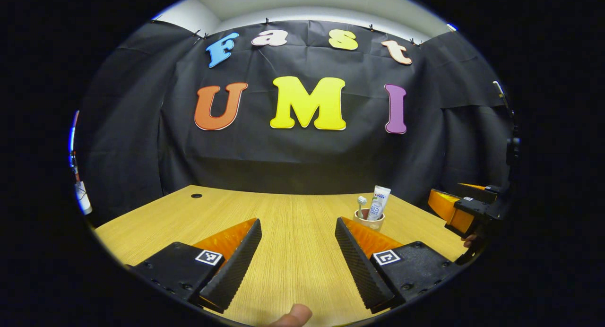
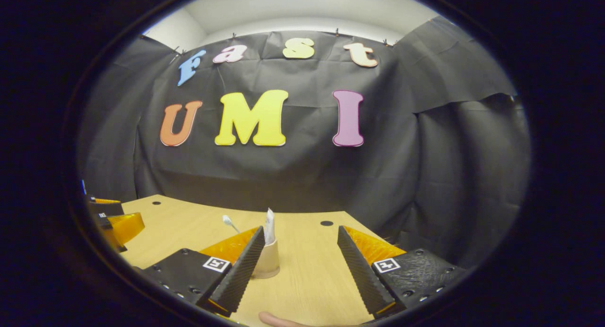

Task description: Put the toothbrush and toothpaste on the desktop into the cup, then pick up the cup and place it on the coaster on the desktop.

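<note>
I am holding the left hand-held gripper [image 1: 298, 244] with its fingers spread wide over the bare table [image 1: 293, 213], gripping nothing. The cup [image 1: 369, 220] is standing upright on the table ahead and to the right, with the toothbrush [image 1: 361, 204] and toothpaste [image 1: 379, 202] sticking up out of it. My right hand-held gripper [image 2: 300, 251] is also gaping apart, empty, and the cup [image 2: 267, 263] is sitting just beside its left finger [image 2: 238, 270], partly hidden behind it.
</note>
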{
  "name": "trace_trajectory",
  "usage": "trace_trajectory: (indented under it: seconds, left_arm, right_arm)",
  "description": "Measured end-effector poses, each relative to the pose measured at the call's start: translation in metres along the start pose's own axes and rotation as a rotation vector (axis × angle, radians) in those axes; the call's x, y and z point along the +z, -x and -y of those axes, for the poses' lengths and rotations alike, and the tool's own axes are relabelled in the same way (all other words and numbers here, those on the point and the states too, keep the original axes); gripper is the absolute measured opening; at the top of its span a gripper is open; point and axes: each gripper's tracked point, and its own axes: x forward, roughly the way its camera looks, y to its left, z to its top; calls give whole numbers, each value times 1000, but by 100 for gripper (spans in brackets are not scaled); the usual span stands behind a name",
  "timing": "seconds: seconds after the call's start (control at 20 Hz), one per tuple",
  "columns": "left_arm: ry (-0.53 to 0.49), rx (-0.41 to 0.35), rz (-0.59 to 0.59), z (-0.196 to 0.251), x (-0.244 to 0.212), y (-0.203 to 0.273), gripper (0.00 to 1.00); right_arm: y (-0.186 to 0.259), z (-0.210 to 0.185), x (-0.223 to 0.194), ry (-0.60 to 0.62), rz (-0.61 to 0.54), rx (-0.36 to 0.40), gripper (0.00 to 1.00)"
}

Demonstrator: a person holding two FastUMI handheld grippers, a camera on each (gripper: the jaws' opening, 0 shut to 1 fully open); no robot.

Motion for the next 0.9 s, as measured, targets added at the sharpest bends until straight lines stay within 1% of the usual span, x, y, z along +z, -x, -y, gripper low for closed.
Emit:
trace_trajectory:
  seconds: [0.1, 0.15, 0.2, 0.3, 0.4, 0.45, 0.5, 0.9]
  left_arm:
    - [-26, 6, 12, 0, 5, 5, 100]
    - [-38, 8, 29, 1, 11, 9, 99]
    - [-46, 10, 40, 3, 15, 12, 99]
    - [-58, 15, 46, 3, 17, 15, 99]
    - [-54, 25, 33, 1, 14, 15, 99]
    - [-47, 21, 26, 2, 13, 14, 99]
    - [-42, 18, 15, 1, 11, 13, 99]
    - [-16, 27, -38, -10, 1, 9, 99]
  right_arm:
    - [3, 1, -2, -20, -12, 10, 94]
    - [3, 1, -2, -27, -15, 16, 96]
    - [4, 1, -3, -27, -18, 20, 94]
    - [4, 3, -4, -12, -17, 19, 94]
    - [9, 0, -1, -13, -10, 32, 94]
    - [10, -1, 0, -12, -4, 33, 92]
    - [10, -1, 2, -9, 2, 31, 94]
    - [18, -26, 6, 35, 2, 79, 94]
